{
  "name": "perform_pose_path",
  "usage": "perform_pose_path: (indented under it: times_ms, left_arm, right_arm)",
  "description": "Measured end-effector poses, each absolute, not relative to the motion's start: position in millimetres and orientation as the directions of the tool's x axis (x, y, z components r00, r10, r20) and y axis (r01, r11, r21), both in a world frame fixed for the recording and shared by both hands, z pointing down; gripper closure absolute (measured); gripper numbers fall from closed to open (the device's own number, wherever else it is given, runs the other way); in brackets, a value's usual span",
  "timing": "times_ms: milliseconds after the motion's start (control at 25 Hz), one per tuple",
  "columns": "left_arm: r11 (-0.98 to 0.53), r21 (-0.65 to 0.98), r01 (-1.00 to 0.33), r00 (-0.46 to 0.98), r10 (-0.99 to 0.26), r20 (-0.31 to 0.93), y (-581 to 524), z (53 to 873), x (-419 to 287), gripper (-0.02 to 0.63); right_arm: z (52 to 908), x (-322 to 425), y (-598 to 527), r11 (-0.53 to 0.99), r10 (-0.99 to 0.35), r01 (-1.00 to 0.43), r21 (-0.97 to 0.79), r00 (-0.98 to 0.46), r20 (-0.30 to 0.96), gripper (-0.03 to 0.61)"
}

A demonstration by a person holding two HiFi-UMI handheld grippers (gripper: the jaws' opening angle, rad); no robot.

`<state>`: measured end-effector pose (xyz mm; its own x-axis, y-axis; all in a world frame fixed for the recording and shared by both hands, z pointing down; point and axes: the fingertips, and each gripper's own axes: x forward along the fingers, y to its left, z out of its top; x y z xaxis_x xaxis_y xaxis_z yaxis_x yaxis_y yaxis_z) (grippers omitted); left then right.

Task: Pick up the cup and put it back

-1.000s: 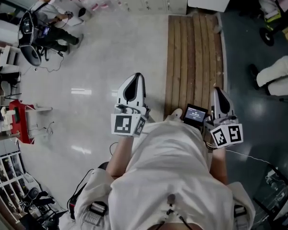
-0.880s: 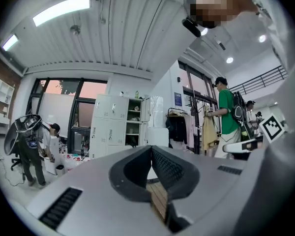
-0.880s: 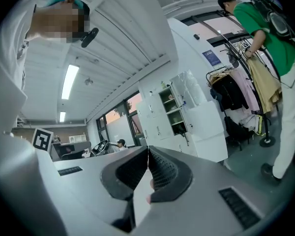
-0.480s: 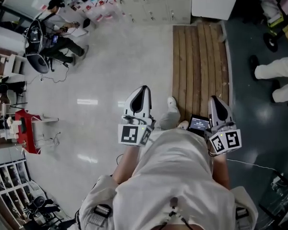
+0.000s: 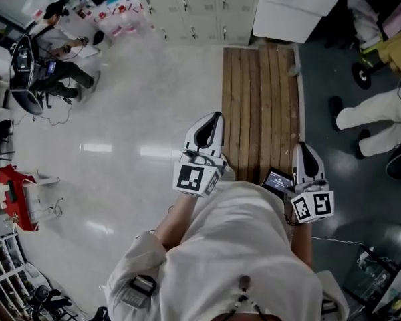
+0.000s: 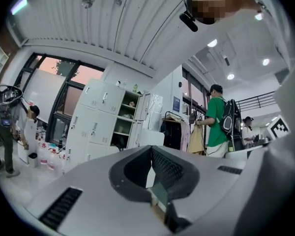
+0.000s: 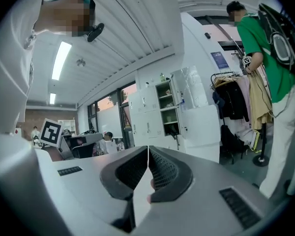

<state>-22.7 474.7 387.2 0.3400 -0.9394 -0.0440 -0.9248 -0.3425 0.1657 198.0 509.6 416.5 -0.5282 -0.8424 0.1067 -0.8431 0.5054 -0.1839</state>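
No cup in sight for us right now, so we cannot say how it looks or where it stands. From the head view we look down on the white left gripper [image 5: 215, 118] with its black-and-white marker cube, over the glossy pale floor [image 5: 120, 146], and the matching white right gripper [image 5: 303, 147], over the brown slatted wooden platform [image 5: 260, 92]. A small dark screen [image 5: 276, 181] sits just beside the right one. Into the left gripper view: the left gripper's [image 6: 150, 150] dark ribbed pads are pressed together tip to tip, closed on nothing. It is the same in the right gripper view, where the right gripper [image 7: 148, 150] is closed too, pad against pad. These two views give us what the head view cannot: the room seen level, with tall white metal lockers [image 6: 101, 117], one with its door open on shelves, dark clothes on a rack [image 7: 231, 100], and a standing person in a green shirt with a backpack [image 7: 268, 48]. Only the head view shows the seated person at a desk [image 5: 53, 29] at upper left.
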Motion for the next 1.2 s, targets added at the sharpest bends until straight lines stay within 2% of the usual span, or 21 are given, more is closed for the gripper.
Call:
perform_pose_path:
  times_ms: [160, 280, 720, 1000, 1200]
  left_arm:
    - [-0.414, 0.152, -0.897, 0.413, -0.91, -0.042, 442.0, 387.0, -21.4, 0.606]
    - [-0.412, 0.139, -0.901, 0.413, -0.91, -0.017, 422.2, 392.6, -35.3, 0.605]
    - [-0.293, 0.162, -0.942, 0.306, -0.95, 0.06, 360.6, 417.2, -76.2, 0.606]
    - [-0.212, 0.133, -0.968, 0.225, -0.97, 0.091, 290.2, 416.8, -94.9, 0.606]
    - [-0.155, 0.128, -0.98, 0.166, -0.983, 0.078, 224.4, 402.7, -95.0, 0.606]
  right_arm:
    - [408.8, 188.2, 469.1, 0.459, -0.873, -0.865, -0.206, -0.481, 0.078, 0.552]
    - [410.3, 169.3, 447.2, 0.47, -0.862, -0.848, -0.244, -0.501, 0.08, 0.552]
    - [426.7, 135.0, 346.0, 0.549, -0.802, -0.802, -0.235, -0.584, 0.122, 0.552]
    - [446.8, 113.5, 250.5, 0.591, -0.753, -0.754, -0.285, -0.643, 0.138, 0.552]
    - [443.1, 94.1, 181.6, 0.676, -0.681, -0.683, -0.277, -0.722, 0.118, 0.552]
